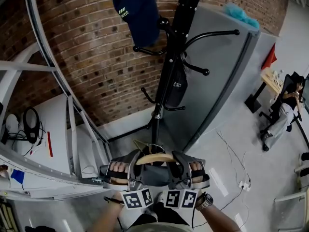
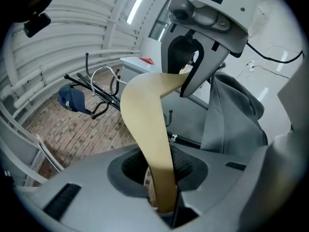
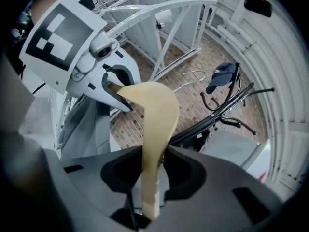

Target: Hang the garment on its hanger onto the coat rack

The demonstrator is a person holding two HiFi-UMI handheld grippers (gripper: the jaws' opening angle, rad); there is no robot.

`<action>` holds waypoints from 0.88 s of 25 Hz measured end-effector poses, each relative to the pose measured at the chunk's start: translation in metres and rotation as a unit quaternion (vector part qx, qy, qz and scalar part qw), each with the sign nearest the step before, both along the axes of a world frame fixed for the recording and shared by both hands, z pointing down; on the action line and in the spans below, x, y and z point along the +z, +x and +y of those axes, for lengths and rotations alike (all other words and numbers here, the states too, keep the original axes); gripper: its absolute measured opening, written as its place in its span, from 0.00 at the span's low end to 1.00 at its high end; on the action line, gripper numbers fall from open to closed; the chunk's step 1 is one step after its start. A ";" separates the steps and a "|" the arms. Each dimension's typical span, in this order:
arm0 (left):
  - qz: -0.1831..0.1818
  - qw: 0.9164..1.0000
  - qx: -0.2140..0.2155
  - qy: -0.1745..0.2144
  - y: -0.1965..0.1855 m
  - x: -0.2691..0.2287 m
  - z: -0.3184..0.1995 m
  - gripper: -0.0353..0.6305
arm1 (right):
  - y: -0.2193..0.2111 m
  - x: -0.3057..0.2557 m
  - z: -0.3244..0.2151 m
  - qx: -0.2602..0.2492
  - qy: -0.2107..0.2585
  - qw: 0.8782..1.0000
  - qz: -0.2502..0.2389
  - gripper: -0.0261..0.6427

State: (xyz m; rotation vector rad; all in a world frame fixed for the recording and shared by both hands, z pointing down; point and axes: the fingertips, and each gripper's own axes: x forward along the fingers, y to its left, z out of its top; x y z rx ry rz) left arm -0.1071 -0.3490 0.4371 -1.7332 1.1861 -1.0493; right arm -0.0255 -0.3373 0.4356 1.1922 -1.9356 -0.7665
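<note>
Against a brick wall [image 1: 96,57], the coat rack [image 1: 170,66] stood straight ahead of the hanger [image 1: 157,157], held crosswise with its garment [image 1: 154,175]. The left gripper [image 2: 161,175] and right gripper [image 3: 150,173] had their jaws clenched on opposite ends, equally near.

Tan hanger [image 1: 157,157]; grey garment [image 1: 153,175]; black coat rack [image 1: 167,81]; cap [image 1: 137,11] seemingly navy

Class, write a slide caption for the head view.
The left gripper and right gripper each clamp the wooden hanger, grey garment draped on it, before a black coat rack holding a blue cap.
</note>
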 end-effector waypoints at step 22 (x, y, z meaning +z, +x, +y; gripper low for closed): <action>-0.009 1.000 0.012 -0.010 0.000 0.108 -0.112 0.19 | -0.001 0.109 -0.110 0.015 -0.018 1.000 0.008 0.22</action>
